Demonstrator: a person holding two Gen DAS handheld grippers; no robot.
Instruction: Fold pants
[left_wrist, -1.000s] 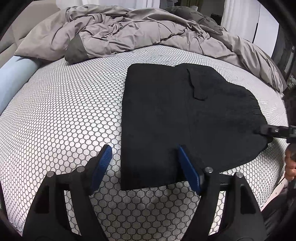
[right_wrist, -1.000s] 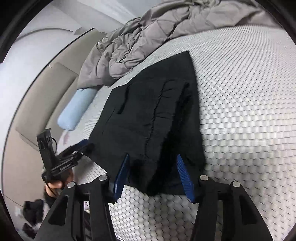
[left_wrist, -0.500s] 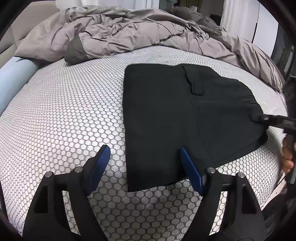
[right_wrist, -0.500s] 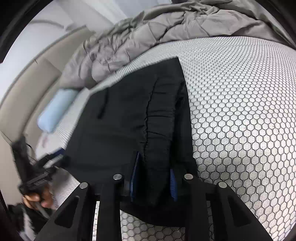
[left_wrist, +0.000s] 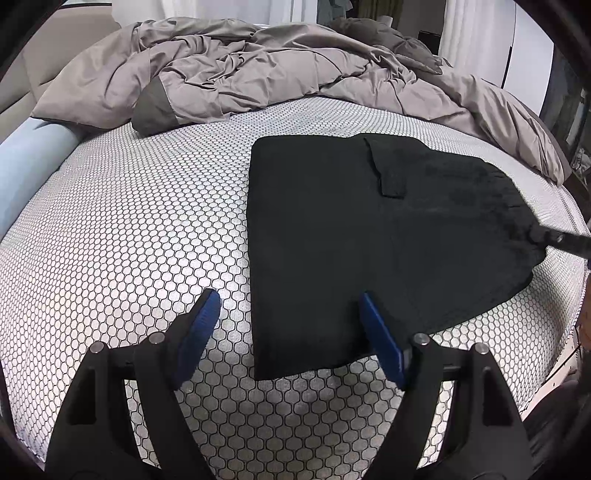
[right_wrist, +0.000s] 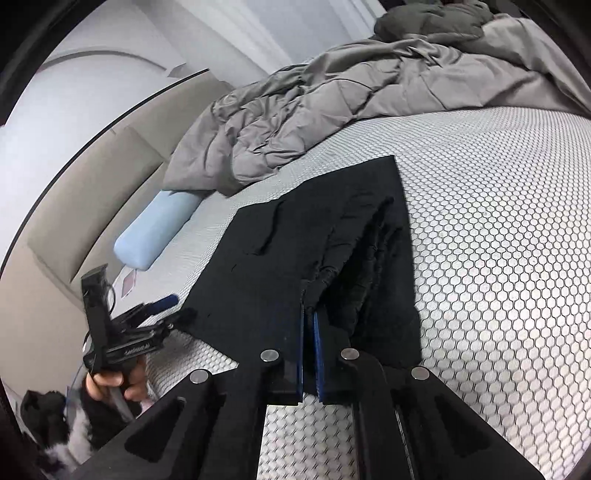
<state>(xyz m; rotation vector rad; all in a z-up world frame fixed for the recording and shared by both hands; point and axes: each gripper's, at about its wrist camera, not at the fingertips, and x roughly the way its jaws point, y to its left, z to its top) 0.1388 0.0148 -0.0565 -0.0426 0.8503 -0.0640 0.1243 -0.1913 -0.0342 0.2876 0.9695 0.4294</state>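
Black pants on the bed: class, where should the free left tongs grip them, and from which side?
Grip the near corner of the black pants, coming low from the bed's near edge. That hem lies flat and free between the open left tongs; the right tongs already pinch the waistband.

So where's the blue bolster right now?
The bolster lies at the mattress's left edge in the right wrist view, against the headboard, beside the grey duvet.

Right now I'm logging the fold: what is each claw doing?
Left claw: open, holding nothing, one finger over the black pants.
Right claw: closed on the pants' edge.
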